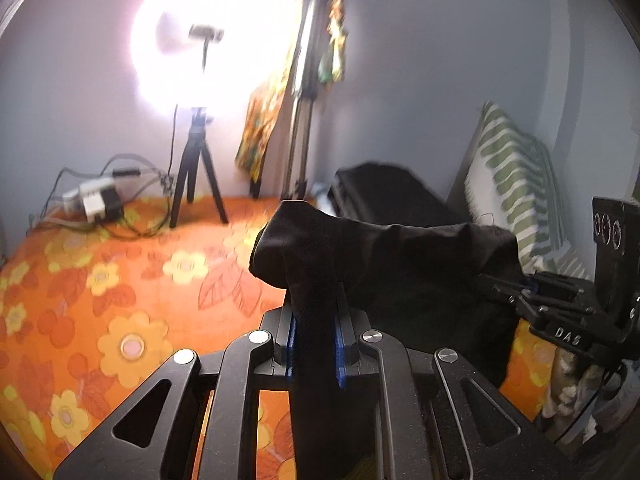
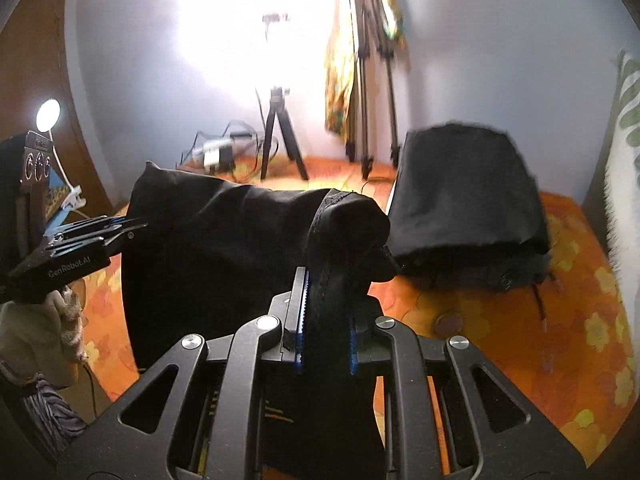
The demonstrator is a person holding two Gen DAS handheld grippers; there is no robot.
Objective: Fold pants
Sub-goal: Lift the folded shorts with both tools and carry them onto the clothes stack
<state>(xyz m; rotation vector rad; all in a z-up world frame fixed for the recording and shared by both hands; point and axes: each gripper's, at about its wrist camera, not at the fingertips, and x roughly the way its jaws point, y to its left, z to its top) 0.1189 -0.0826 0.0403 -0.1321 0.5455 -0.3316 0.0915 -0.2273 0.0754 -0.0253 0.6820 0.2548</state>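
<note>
Two views are showing black pants point(image 1: 400, 264) lifted above an orange flowered bedspread point(image 1: 100, 288): in the left wrist view, the left gripper point(image 1: 314, 320) is pinching a bunched fold of the cloth between its blue-padded fingers, while the right gripper point(image 1: 516, 290) is gripping the pants' other end at three o'clock, a striped pillow point(image 1: 516, 184) leaning at two o'clock. In the right wrist view, the right gripper point(image 2: 326, 308) is clamping a seamed fold, the left gripper point(image 2: 120, 228) is reaching in at nine o'clock, its fingers closed together at the cloth's edge, and a folded black stack point(image 2: 468, 192) is lying at two o'clock.
</note>
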